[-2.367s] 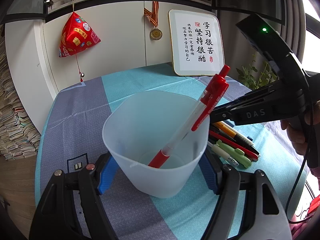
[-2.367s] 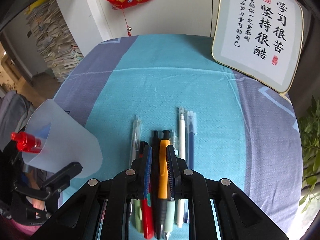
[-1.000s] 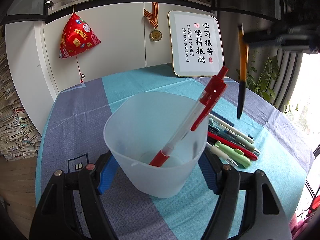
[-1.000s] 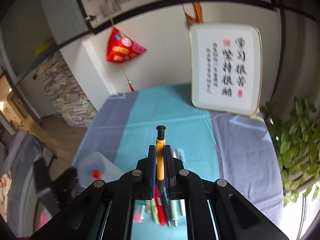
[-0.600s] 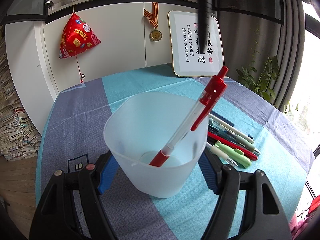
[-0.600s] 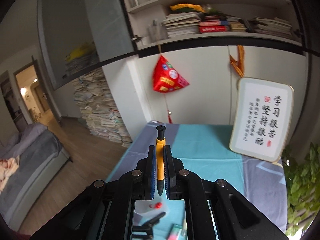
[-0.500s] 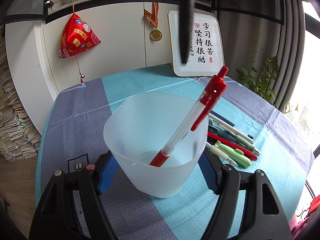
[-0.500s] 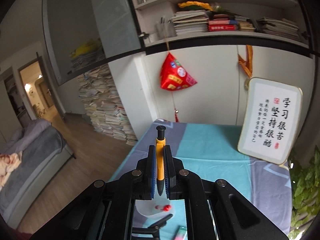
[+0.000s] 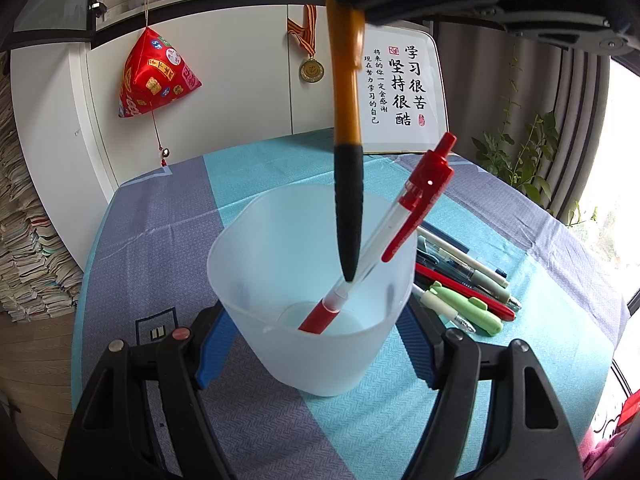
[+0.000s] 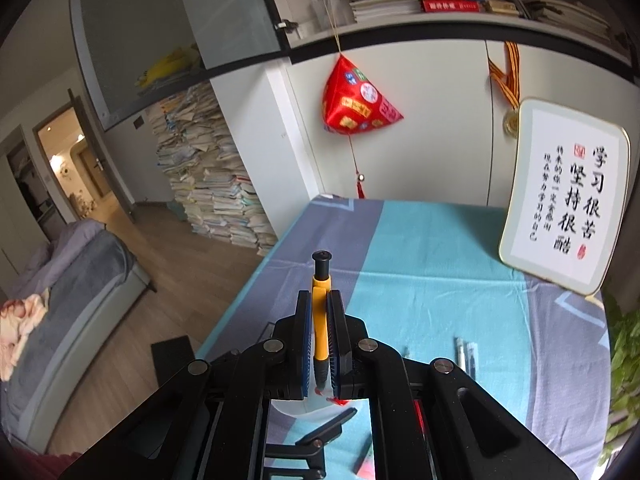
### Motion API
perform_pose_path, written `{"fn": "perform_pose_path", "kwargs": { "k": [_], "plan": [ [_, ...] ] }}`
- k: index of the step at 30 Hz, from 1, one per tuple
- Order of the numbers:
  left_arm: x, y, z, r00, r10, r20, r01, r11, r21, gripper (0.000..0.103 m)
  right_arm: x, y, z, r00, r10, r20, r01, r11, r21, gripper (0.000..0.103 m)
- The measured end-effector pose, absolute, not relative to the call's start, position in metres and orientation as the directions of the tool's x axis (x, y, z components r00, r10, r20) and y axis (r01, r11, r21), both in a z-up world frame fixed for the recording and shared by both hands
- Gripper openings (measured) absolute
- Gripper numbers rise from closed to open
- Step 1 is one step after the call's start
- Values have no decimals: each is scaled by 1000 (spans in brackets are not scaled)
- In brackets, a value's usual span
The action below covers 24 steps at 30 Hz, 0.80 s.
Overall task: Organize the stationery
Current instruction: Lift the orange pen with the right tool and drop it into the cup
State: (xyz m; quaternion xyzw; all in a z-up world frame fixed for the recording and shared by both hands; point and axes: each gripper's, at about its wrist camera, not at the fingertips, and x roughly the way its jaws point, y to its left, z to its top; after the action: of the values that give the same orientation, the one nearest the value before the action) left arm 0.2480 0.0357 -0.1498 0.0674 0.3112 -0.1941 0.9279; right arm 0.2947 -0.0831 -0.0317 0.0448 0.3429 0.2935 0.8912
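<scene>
My left gripper (image 9: pixel 316 344) is shut on a translucent plastic cup (image 9: pixel 280 344) standing on the tablecloth. A red and white pen (image 9: pixel 404 216) leans inside the cup. My right gripper (image 10: pixel 319 320) is shut on an orange pen with a black grip (image 9: pixel 347 120), held upright above the cup, its tip just inside the rim. The orange pen also shows between the right fingers in the right wrist view (image 10: pixel 319 320).
Several loose pens (image 9: pixel 460 280) lie on the blue and grey tablecloth (image 9: pixel 160 216) right of the cup. A framed calligraphy board (image 9: pixel 400 88) leans on the white cabinet at the back. A red hanging ornament (image 9: pixel 154 74) and a medal (image 9: pixel 312 68) hang there.
My right gripper lifted the orange pen off the table, carried it left over the cup and lowered its tip into the rim. The left gripper and cup stayed still.
</scene>
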Motion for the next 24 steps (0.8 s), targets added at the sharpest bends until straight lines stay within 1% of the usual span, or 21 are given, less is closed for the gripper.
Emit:
{"fn": "perform_pose_path", "kwargs": {
  "k": [24],
  "plan": [
    [248,36,-150,731,-318,-604,402,916,5,73,294,-79,-67,506,546,-668,-480,822,307,8]
  ]
}}
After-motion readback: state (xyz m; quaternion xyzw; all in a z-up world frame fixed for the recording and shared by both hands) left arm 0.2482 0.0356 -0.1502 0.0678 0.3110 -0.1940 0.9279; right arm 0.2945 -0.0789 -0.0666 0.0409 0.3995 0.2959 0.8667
